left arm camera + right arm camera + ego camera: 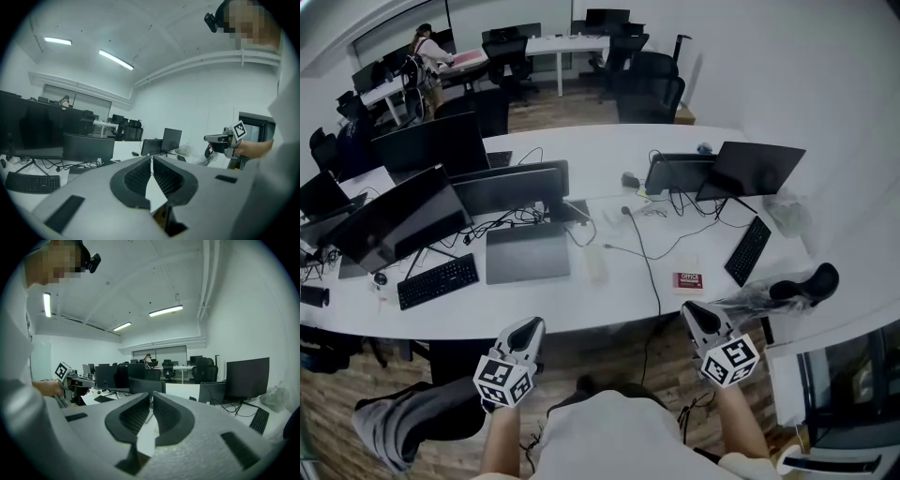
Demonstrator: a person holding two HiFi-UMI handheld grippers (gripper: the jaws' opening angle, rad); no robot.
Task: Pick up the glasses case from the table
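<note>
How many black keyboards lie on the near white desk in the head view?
2. The left keyboard lies in front of the dark monitors. The right keyboard lies at an angle below the tilted monitor. More may be hidden behind the screens.

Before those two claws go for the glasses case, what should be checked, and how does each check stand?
1. Left gripper empty: ok, nothing between its jaws.
2. Right gripper empty: ok, nothing between its jaws.
3. Jaws open for a grab: not ok, both pairs are together.
4. Grippers close to the target: not ok, both are at the near edge of the table.
5. Target spotted: cannot tell; a pale thing lies mid-table, too small to name.
</note>
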